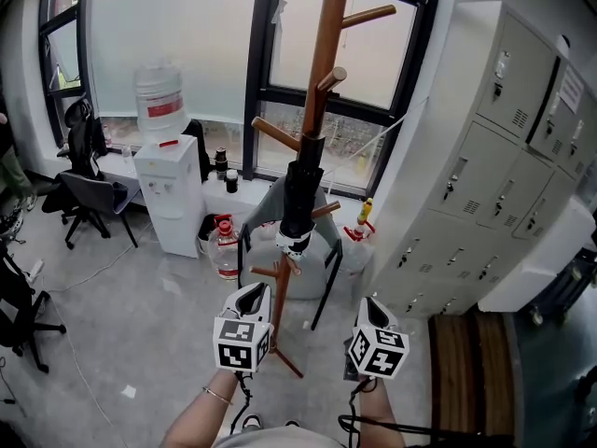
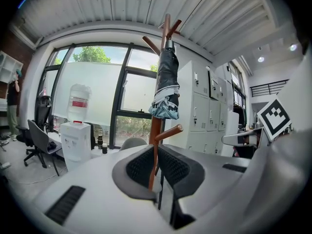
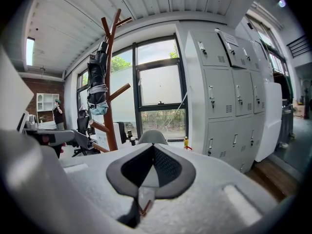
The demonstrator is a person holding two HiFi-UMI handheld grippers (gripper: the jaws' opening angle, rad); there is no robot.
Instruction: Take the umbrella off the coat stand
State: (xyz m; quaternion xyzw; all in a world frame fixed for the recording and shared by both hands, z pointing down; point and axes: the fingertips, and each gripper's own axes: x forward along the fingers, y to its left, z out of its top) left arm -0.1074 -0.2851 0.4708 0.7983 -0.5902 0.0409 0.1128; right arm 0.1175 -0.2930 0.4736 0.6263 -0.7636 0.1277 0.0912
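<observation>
One coat stand (image 1: 322,63) carries one umbrella (image 1: 298,189). There is one water dispenser (image 1: 168,189). Two big water bottles show: the upper bottle (image 1: 160,101) and the floor bottle (image 1: 224,247). There is one grey chair (image 1: 264,208). Two claws show: the left claw (image 1: 254,294) and the right claw (image 1: 371,308).

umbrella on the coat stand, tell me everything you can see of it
The umbrella is folded shut, a slim black fabric bundle with a pale blue-white bunch at its lower end. It hangs upright, close against the pole of the wooden coat stand, among its pegs. Only the stand touches it.
</observation>
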